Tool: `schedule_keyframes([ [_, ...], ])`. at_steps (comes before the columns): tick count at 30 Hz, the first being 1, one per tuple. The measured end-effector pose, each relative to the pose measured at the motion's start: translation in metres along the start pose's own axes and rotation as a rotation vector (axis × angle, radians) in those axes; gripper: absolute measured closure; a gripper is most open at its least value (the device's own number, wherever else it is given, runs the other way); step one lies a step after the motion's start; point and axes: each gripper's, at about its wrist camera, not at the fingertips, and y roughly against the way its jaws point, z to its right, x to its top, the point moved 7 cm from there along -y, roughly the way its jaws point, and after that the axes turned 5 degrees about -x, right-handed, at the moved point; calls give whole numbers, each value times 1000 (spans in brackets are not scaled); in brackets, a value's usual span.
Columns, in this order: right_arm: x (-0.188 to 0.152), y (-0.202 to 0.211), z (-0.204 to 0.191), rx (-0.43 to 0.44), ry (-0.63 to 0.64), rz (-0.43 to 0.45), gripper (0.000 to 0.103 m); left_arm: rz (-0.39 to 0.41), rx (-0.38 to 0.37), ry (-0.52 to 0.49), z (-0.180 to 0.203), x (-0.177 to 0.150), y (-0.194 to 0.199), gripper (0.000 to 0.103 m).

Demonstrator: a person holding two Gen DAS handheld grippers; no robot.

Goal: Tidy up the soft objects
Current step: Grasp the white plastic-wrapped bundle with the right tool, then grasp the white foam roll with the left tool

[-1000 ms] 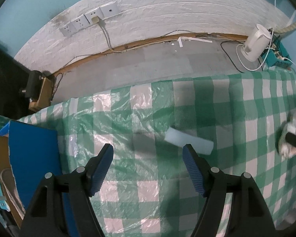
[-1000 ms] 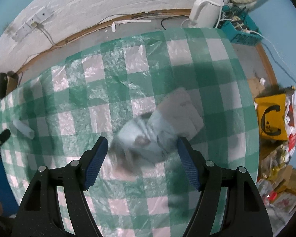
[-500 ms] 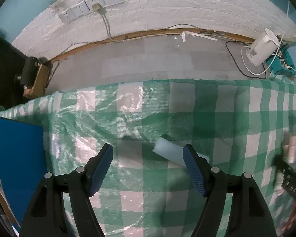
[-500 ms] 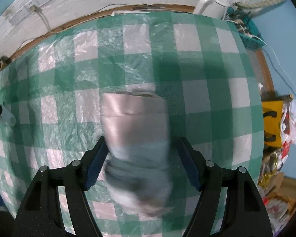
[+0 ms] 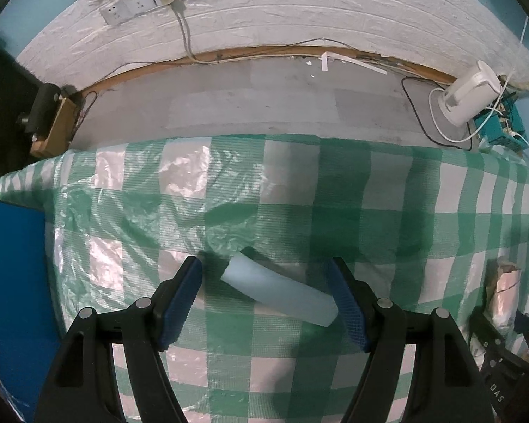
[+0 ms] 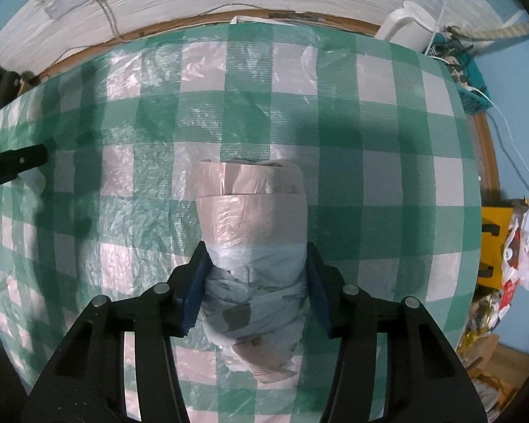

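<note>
Right tongs [image 6: 255, 283] closing on the bagged bundle [image 6: 252, 239] on the desk [image 6: 388, 176] (squeeze gently, mid-body); left tongs [image 5: 266, 303] open, straddling the foam strip [image 5: 278, 290], which lies askew

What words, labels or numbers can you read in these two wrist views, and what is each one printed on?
"DAS": white letters on the black right gripper body, lower right edge of the left wrist view; the word is cut off.
White lettering on the black left gripper body at the right wrist view's left edge: too blurred to read.
Red and white packaging: print unreadable.
</note>
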Motion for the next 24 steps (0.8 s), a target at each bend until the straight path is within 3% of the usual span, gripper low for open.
schedule_keyframes([
  [3,-1,1,-2,12,3,-3,51,12,-14,12,0,0,1,29],
  [5,-2,2,-2,16,6,-1,51,23,-12,12,0,0,2,36],
  [9,1,3,-3,16,24,8,53,34,-8,-21,4,-3,6,62],
  [13,0,6,-8,27,41,15,55,28,-26,-36,3,-7,8,76],
  [19,-2,13,-17,32,66,30,56,25,-71,-29,-9,-12,16,81],
  [24,-4,17,-25,50,75,29,56,3,-85,-101,-8,-22,23,81],
])
